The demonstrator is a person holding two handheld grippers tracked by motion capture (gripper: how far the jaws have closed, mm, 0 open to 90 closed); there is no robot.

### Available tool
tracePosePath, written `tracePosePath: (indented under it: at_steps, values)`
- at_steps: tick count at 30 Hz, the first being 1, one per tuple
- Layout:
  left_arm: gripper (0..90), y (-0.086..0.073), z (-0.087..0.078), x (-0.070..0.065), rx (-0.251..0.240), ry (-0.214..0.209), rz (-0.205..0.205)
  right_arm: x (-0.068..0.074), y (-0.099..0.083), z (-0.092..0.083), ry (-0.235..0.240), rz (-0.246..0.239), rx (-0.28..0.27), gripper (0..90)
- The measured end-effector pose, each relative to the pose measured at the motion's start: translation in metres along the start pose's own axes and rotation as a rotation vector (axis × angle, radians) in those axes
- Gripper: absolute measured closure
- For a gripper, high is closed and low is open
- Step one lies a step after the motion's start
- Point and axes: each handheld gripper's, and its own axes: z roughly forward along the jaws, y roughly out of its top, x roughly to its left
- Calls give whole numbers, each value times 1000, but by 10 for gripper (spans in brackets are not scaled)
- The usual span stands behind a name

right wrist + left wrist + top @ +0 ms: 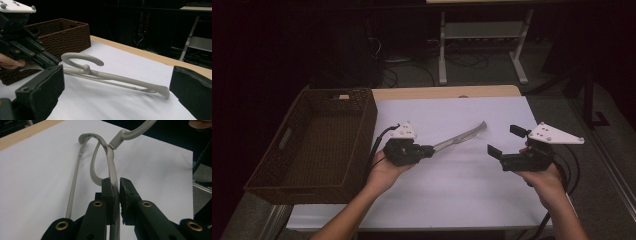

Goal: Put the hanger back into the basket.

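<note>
A grey plastic clothes hanger (pixel 460 137) lies slanted over the white sheet, its hook (pixel 82 58) raised and its far end (pixel 162 91) down at the sheet. My left gripper (pixel 431 150) is shut on one arm of the hanger (pixel 111 171), and the pads (pixel 107 191) press it from both sides. The same left gripper (pixel 46 60) appears at the left of the right gripper view, beside the hook. My right gripper (pixel 506 140) stands open to the right of the hanger, nothing between its pads (pixel 47 82). The hanger (pixel 117 78) lies beyond its wide jaws.
A brown woven basket (pixel 364 122) stands at the table's left, its wall (pixel 70 37) close behind the left gripper. The white sheet (pixel 447 195) covers the wooden table. Metal legs of another table (pixel 443 47) stand on the dark floor beyond.
</note>
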Motion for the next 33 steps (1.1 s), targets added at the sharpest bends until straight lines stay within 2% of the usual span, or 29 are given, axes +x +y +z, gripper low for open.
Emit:
tracePosePath:
  at_steps: [7,14,21,22,25,27,29,31,32,33]
  values:
    - [833,9,-15,0,-46,7,0,-1,1,-1,-4,-5,-6,0]
    - [832,19,-37,2,-96,12,-18,-2,4,-5,-13,-1,-16,0]
    - [832,31,-66,8,-114,22,-23,-1,4,-4,-11,-4,-15,0]
    - [832,31,-66,8,-114,22,-23,-1,4,-4,-11,-3,-15,0]
    - [832,33,-82,14,-131,25,-36,-1,4,-4,-12,-1,-16,0]
    - [832,33,-87,16,-139,25,-41,-2,4,-4,-13,-3,-17,0]
    - [832,34,-101,21,-150,37,-46,-2,4,-3,-14,-2,-16,0]
    - [832,34,-106,23,-155,41,-47,-2,4,-3,-14,-4,-15,0]
    - [832,34,-116,26,-163,54,-51,-2,4,-3,-14,-6,-16,0]
    - [832,34,-116,26,-163,54,-51,-2,4,-3,-14,-6,-16,0]
